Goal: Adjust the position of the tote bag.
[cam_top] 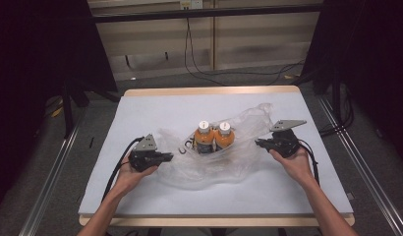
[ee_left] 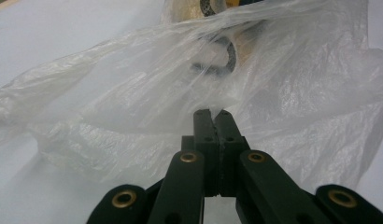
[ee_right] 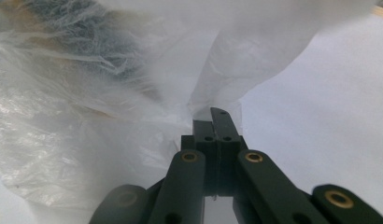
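Observation:
A crumpled clear plastic bag (cam_top: 204, 169) lies in the middle of the white table (cam_top: 155, 110). Two orange bottles with white caps (cam_top: 203, 137) (cam_top: 224, 135) stand side by side inside it. My left gripper (cam_top: 170, 157) is at the bag's left edge, shut on the film. In the left gripper view the jaws (ee_left: 212, 114) are pressed together with bag film (ee_left: 133, 93) pinched at their tips. At the bag's right edge my right gripper (cam_top: 257, 143) is shut on the film too. The right gripper view shows its closed jaws (ee_right: 216, 116) holding a fold of bag (ee_right: 227, 70).
The table has a wooden rim (cam_top: 209, 91) at the far edge. Metal rails (cam_top: 52, 172) run along the floor on both sides. Black cables (cam_top: 204, 73) lie on the floor behind the table. Bare white surface surrounds the bag.

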The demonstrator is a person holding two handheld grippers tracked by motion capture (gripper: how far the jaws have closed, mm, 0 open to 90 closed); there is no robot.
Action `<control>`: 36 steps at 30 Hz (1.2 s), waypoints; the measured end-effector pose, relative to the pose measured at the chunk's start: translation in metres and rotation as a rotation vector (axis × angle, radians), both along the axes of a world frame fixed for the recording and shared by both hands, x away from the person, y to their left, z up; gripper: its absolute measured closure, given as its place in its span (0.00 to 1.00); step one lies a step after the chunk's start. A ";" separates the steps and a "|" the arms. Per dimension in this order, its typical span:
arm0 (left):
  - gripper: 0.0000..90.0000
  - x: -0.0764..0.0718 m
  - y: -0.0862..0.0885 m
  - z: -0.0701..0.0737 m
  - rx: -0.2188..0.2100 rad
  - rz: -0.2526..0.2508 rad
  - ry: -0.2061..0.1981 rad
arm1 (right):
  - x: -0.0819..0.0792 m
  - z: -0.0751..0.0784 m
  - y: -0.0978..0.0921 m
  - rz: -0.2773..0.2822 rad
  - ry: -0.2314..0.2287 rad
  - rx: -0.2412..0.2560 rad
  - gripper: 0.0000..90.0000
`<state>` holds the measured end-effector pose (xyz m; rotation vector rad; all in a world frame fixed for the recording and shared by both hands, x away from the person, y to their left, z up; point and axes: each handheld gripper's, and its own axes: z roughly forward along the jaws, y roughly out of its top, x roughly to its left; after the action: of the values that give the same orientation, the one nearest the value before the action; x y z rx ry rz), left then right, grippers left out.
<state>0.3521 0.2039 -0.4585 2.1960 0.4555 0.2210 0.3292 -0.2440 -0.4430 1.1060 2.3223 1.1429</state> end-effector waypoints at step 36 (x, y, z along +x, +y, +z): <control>1.00 -0.010 -0.004 -0.022 0.079 -0.039 0.083 | -0.005 -0.039 -0.003 0.028 0.107 -0.051 1.00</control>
<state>0.3419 0.2002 -0.4807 2.2961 0.4559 0.1295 0.3245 -0.2474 -0.4824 1.1458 2.4416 1.0519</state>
